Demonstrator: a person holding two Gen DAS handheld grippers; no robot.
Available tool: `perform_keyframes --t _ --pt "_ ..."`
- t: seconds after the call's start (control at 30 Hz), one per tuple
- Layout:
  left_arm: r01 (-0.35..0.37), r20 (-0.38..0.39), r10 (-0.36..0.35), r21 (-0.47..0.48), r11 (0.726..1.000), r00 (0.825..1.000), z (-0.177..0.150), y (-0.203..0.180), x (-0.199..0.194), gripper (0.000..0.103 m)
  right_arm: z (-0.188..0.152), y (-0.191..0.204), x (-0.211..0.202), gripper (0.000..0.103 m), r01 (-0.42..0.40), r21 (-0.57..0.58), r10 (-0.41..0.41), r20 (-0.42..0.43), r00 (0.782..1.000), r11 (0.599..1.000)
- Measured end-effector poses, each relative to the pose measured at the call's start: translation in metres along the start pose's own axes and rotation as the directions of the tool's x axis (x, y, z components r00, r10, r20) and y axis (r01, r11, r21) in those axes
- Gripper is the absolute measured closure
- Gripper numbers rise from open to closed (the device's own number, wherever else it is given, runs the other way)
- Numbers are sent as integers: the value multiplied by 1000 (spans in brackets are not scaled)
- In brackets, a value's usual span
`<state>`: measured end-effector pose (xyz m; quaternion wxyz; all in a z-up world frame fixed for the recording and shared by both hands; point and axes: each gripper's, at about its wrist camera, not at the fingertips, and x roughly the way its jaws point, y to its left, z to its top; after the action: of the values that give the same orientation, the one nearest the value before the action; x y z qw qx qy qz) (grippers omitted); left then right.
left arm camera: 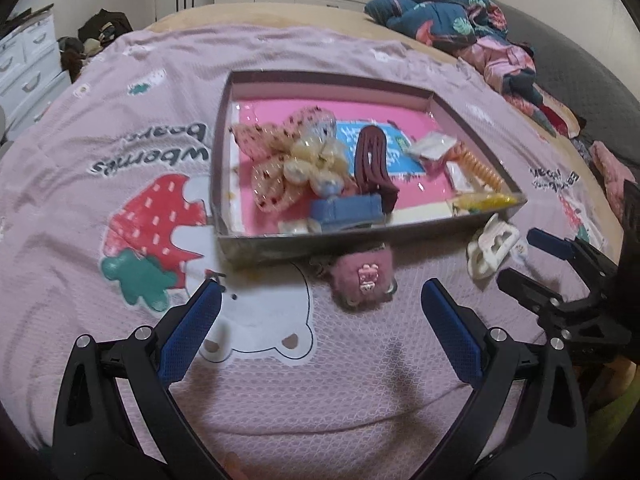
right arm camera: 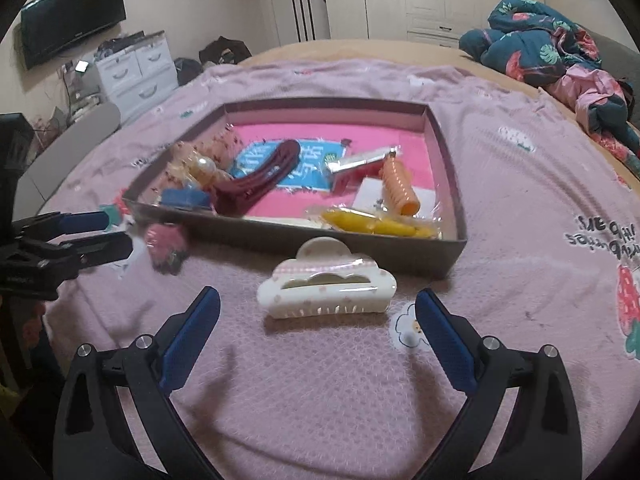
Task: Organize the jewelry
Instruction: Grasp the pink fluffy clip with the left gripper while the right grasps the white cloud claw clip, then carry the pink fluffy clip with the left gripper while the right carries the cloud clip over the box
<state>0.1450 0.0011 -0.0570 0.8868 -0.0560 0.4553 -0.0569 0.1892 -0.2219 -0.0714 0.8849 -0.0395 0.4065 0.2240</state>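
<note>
A shallow grey box with a pink floor lies on the bed and holds hair accessories: a dotted bow, a maroon clip, a blue clip, an orange spiral tie, a yellow piece. A fuzzy pink clip lies before the box, just ahead of my open, empty left gripper. A white claw clip lies between the fingertips of my open right gripper, not touching them.
A pink printed blanket covers the bed. Bundled blue and pink clothes lie at the far right. White drawers and a wall TV stand beyond the bed on the left.
</note>
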Motion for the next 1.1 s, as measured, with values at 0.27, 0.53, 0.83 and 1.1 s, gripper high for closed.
perform_keyframes --t 0.27,0.53,0.83,1.1 --pt "27 -36 -27 -8 1000 999 2 -10 23 17 2 -19 18 11 -35 62 35 -10 999 997" --pt "17 -40 -18 -16 1000 999 6 -17 36 58 0 -26 14 24 -77 83 78 -4 997 994" --pt "47 -30 -47 -2 999 998 1 -17 19 66 -5 -30 -7 29 -102 109 100 24 995 989" --pt "61 23 -61 16 998 998 -1 -16 -16 66 0 -16 -36 31 -127 71 122 70 990 989"
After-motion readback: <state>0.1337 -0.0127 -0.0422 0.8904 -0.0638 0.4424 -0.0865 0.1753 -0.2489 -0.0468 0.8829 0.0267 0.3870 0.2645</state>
